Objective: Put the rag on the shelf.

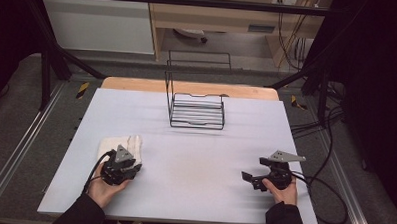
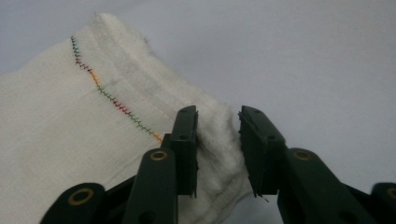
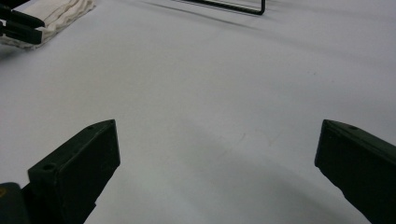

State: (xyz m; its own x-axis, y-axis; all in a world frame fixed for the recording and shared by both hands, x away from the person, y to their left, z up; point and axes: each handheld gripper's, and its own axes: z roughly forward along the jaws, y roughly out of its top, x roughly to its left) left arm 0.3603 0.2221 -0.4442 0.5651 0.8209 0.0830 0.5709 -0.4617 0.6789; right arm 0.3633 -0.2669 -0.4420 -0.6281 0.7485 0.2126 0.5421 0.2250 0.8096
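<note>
On the near left of the table, the folded white cloth lies flat. The left gripper has the cloth's corner bunched between its jaws, which press on it from both sides. The right gripper rests well apart, its jaws spread wide over bare tabletop.

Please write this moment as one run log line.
left gripper: jaws around folded white cloth edge | right gripper: open, nothing between | wire rack: beyond
</note>
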